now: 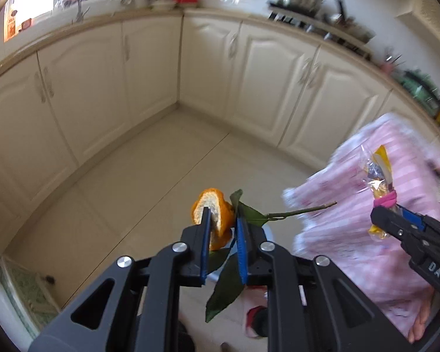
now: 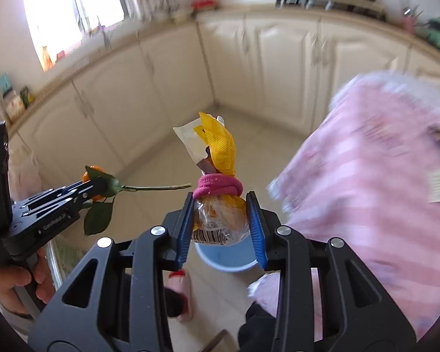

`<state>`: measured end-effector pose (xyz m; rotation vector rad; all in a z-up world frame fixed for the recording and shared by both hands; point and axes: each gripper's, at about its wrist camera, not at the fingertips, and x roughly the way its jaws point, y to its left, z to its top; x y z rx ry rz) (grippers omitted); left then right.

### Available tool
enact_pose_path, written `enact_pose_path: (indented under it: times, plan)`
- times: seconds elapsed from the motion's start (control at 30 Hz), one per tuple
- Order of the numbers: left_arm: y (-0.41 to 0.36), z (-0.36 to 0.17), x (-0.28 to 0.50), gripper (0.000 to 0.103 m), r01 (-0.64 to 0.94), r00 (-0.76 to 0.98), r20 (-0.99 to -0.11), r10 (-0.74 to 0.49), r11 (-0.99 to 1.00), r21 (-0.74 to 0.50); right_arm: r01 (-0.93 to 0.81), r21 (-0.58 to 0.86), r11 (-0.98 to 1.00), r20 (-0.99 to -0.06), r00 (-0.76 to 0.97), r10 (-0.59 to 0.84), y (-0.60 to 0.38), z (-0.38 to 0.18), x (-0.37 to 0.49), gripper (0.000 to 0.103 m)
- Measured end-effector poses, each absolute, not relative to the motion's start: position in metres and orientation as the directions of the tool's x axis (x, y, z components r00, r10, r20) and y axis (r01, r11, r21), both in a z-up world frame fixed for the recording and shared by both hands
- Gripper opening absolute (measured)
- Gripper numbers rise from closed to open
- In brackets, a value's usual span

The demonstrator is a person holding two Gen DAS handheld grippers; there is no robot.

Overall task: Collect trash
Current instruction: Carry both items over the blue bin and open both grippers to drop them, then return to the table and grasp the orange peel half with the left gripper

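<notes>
The curled orange peel with its green leafy stem (image 1: 214, 220) is clamped in the left gripper (image 1: 223, 228); the right gripper (image 2: 220, 217) squeezes a clear plastic snack bag with yellow wrapper, tied by a pink band (image 2: 217, 205). Both should be centred over the round blue plastic bin (image 2: 226, 259) before letting go. Only the right view shows that bin clearly, directly below.

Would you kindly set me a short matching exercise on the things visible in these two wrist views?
Things:
1. orange peel
2. snack bag
3. hair tie
4. blue bucket

States:
a. wrapped around the bag's neck
b. on the floor below the right gripper
c. clamped in the left gripper, with leaves and a stem
d. clamped in the right gripper

Pairs: 1-c, 2-d, 3-a, 4-b
</notes>
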<state>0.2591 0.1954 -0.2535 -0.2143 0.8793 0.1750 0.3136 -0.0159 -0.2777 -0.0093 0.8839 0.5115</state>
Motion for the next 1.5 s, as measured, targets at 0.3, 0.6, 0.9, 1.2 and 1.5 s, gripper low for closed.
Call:
enact_pose_path:
  times: [0.3,0.6,0.9,1.2,1.5]
  plan:
    - [0.2,-0.368,0.347,0.016,-0.221,0.449,-0.89,-0.08,0.955,-0.197,-0.379,0.198,0.904,-0.86,0.376,0.346,0.027,-0.39,0.376,0.035]
    - [0.201,-0.425,0.377,0.059,-0.223,0.414,-0.892,-0.181,0.93,-0.293,-0.345,0.185,0.92,-0.899,0.319,0.301,0.034,-0.444,0.397,0.035]
    - [0.219,-0.433,0.375,0.059,-0.273,0.433,-0.89,-0.143,0.92,-0.281,-0.337,0.184,0.924,-0.908,0.301,0.291,0.048,-0.465,0.411,0.035]
    - [0.234,-0.424,0.364,0.059,-0.301,0.47,-0.871,-0.141,0.902,-0.309,-0.338,0.168,0.926,-0.871,0.389,0.3,0.05,-0.444,0.418,0.051]
    - [0.235,-0.381,0.345,0.059,-0.308,0.533,-0.833,-0.149,0.882,-0.355,-0.334,0.14,0.932,-0.838,0.462,0.291,0.039,-0.396,0.398,0.053]
